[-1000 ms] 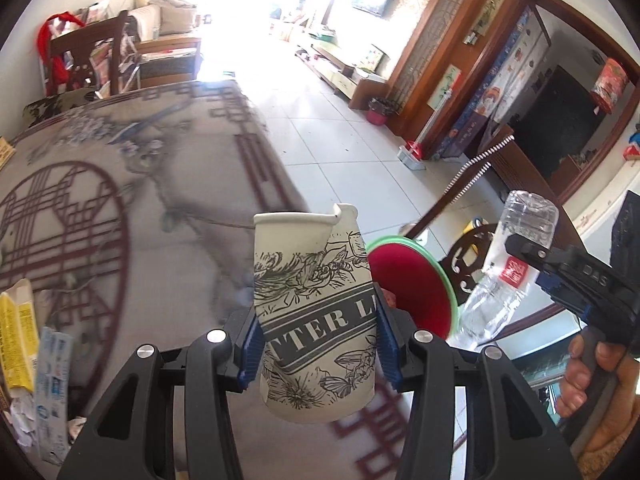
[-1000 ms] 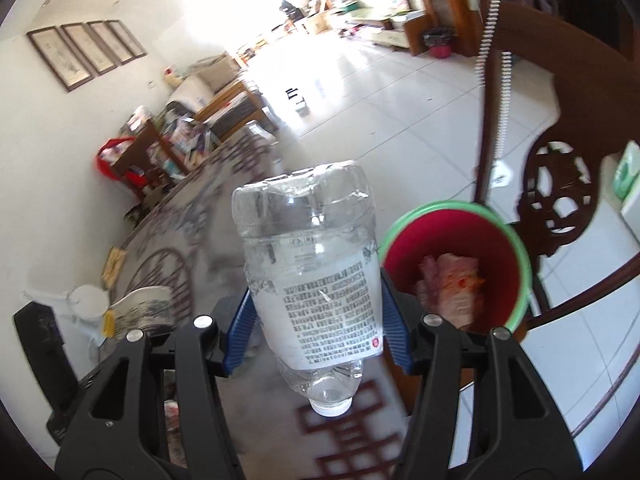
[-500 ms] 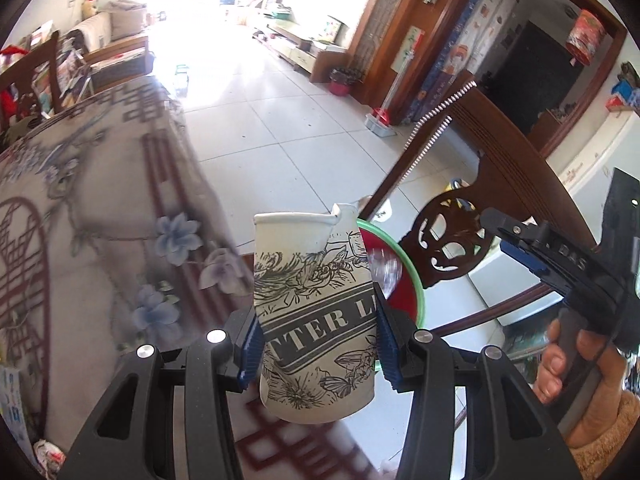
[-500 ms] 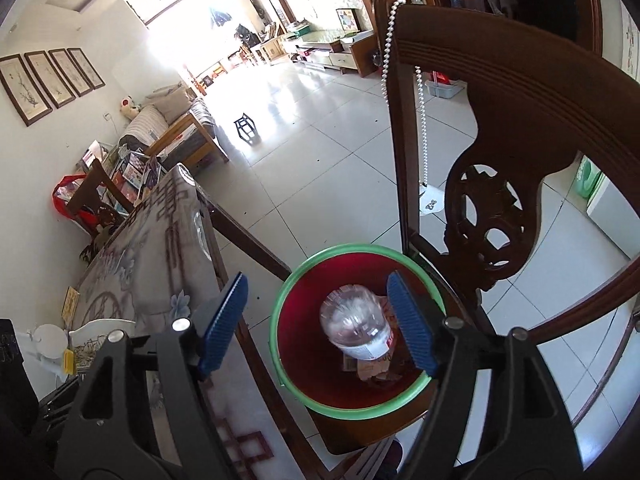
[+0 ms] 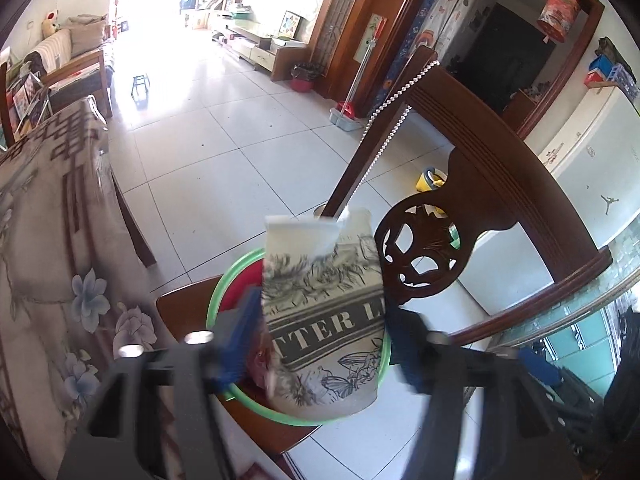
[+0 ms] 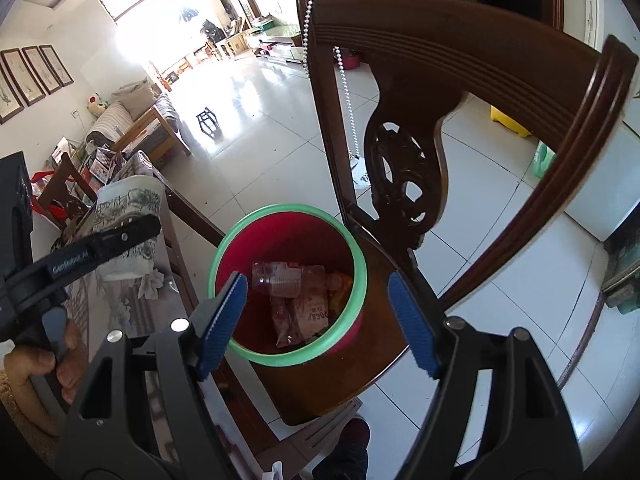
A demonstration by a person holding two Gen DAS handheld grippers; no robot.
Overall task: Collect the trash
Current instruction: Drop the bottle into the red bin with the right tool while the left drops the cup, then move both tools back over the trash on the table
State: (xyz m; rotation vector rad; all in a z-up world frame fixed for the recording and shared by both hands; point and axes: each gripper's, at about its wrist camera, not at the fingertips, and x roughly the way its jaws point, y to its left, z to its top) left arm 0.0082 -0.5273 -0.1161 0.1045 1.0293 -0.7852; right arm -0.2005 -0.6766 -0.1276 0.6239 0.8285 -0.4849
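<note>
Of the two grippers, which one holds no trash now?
The right gripper: it hangs open and empty above the red bin. The left gripper has the paper cup between its pads.

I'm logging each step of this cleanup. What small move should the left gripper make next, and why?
Probably open fully and let go: the left gripper carries the paper cup right above the red bin, where the plastic bottle already lies. The right gripper is open and empty.

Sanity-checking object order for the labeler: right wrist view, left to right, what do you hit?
Left gripper with the paper cup between its fingers → red bin with plastic bottle inside → carved chair back → yellow container on the floor.
</note>
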